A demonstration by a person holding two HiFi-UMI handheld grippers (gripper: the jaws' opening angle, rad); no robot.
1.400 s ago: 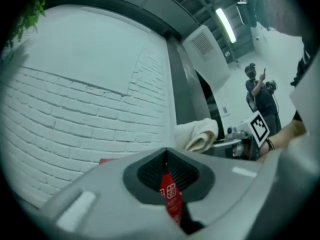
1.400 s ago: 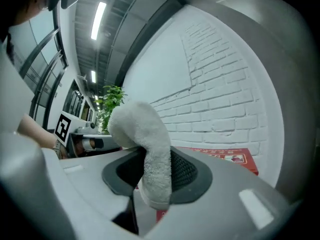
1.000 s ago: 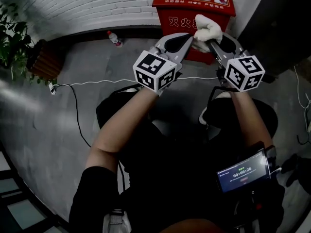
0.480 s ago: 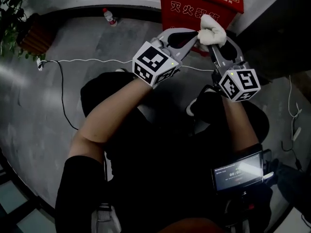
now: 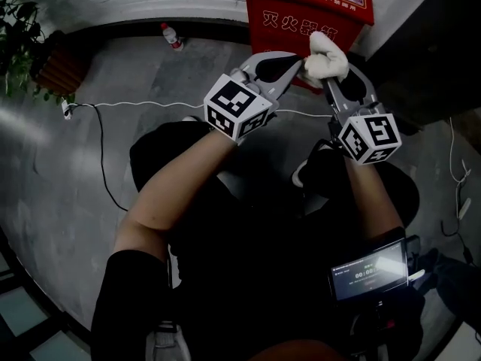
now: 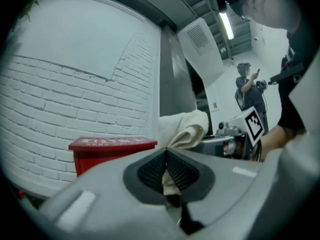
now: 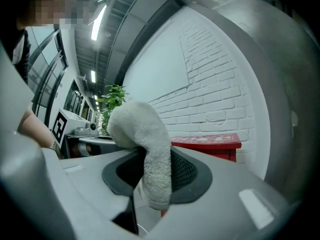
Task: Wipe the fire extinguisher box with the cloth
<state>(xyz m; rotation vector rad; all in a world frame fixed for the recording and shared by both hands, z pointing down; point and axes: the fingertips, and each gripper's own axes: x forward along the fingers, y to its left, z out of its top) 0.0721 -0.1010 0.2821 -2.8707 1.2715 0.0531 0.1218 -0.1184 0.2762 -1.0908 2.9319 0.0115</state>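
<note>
The red fire extinguisher box (image 5: pixel 308 10) stands against the white brick wall, ahead of both grippers; it also shows low in the left gripper view (image 6: pixel 107 151) and the right gripper view (image 7: pixel 210 144). A bunched white cloth (image 5: pixel 325 57) hangs in the air in front of the box, held from both sides. My left gripper (image 5: pixel 301 65) is shut on a corner of the cloth (image 6: pixel 182 129). My right gripper (image 5: pixel 325 74) is shut on the cloth's thick fold (image 7: pixel 145 149). The cloth does not touch the box.
A plastic bottle (image 5: pixel 171 36) lies on the grey floor by the wall. A white cable (image 5: pixel 135 105) runs across the floor to a plug. A potted plant (image 5: pixel 30 43) stands at far left. A dark panel rises right of the box. A person stands far off (image 6: pixel 248 86).
The view has shifted slightly, with the box a little nearer the frame's top. Both grippers stay shut on the cloth, held together in front of the box.
</note>
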